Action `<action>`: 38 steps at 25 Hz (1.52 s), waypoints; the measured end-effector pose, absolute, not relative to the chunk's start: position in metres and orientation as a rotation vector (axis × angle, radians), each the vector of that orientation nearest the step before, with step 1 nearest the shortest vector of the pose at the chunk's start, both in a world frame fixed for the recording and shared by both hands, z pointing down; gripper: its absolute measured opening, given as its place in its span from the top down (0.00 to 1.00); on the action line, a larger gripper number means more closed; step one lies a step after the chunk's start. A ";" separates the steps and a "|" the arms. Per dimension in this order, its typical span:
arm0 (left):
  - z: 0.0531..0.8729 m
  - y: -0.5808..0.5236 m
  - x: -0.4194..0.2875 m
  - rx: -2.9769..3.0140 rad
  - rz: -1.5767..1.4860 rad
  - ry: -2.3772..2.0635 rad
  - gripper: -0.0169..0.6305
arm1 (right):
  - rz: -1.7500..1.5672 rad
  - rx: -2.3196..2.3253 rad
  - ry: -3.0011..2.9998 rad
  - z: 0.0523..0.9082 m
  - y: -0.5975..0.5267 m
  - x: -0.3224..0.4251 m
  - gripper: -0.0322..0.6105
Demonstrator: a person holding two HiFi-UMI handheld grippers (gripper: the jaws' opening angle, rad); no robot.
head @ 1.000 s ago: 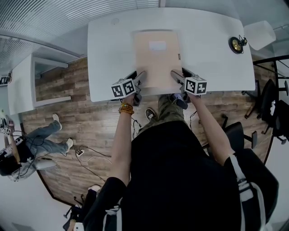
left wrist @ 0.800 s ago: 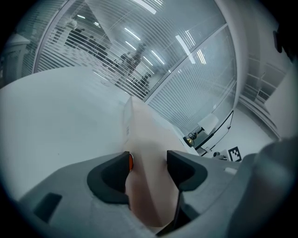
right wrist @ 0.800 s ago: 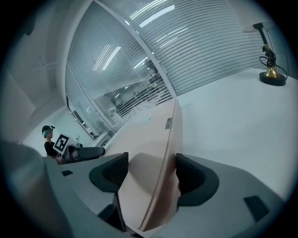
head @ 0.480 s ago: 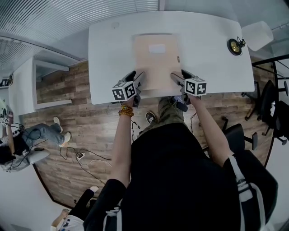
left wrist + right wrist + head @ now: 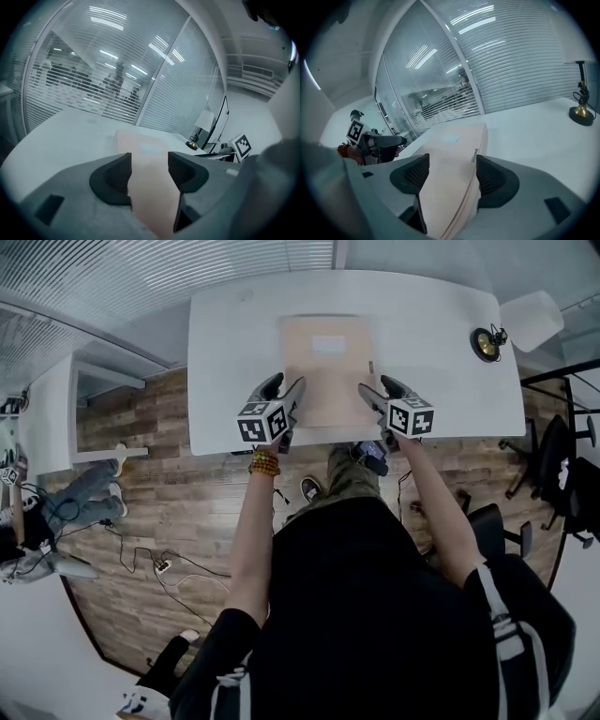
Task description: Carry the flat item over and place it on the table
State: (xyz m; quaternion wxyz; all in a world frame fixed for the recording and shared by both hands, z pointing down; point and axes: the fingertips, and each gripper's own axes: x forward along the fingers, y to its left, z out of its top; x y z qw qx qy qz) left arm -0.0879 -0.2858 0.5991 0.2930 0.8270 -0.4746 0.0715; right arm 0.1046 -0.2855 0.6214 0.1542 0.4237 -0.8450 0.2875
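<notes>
A flat tan folder-like item (image 5: 328, 362) with a pale label lies lengthwise on the white table (image 5: 431, 352), its near edge just inside the table's front edge. My left gripper (image 5: 283, 388) is at its near left corner and my right gripper (image 5: 380, 390) at its near right corner. In the left gripper view the item (image 5: 145, 145) fills the gap between the dark pads of the left gripper (image 5: 149, 168). In the right gripper view the item (image 5: 454, 140) runs tilted between the jaws of the right gripper (image 5: 452, 171), its edge against one pad. Whether it rests fully on the table I cannot tell.
A small brass lamp (image 5: 487, 339) stands at the table's right end, with a white shade (image 5: 532, 315) beyond it. Black chairs (image 5: 562, 460) are at the right. A white cabinet (image 5: 52, 418), floor cables (image 5: 169, 563) and a seated person (image 5: 37, 531) are at the left.
Both grippers have edged slightly further over the table with the item's near corners between their jaws. The person on the floor at the left has shifted.
</notes>
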 end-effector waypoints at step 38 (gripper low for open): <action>0.336 -0.242 -0.087 2.798 -0.107 -1.889 0.73 | -0.158 1.344 -2.801 0.371 -0.255 0.018 0.65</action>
